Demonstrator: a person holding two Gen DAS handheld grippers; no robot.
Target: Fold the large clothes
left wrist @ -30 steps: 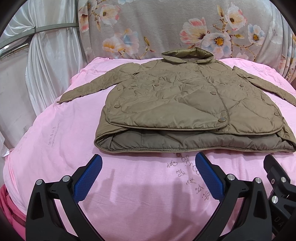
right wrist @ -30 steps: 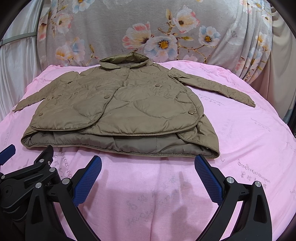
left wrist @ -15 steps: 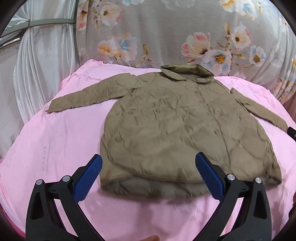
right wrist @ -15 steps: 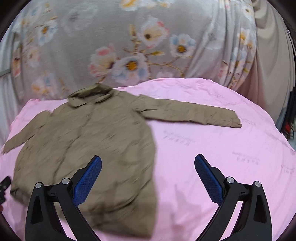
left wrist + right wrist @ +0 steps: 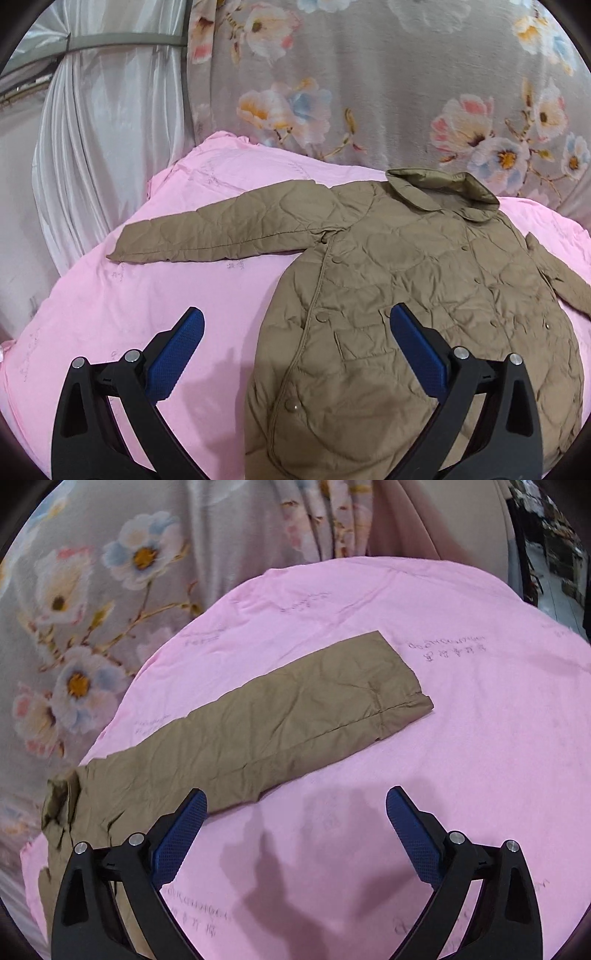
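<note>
Lying flat on the pink sheet [image 5: 155, 295], the khaki jacket [image 5: 424, 302] shows collar, body and one sleeve to the left gripper [image 5: 295, 350], jaws spread; the right gripper [image 5: 295, 830], also spread and empty, sees only the other sleeve [image 5: 280, 723].

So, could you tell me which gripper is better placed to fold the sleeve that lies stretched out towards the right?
Right. The right gripper is open, just short of that sleeve; the left gripper faces the jacket's other side.

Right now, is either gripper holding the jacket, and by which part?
Nothing is held. The left gripper and right gripper are both open above the jacket, touching no fabric.
</note>
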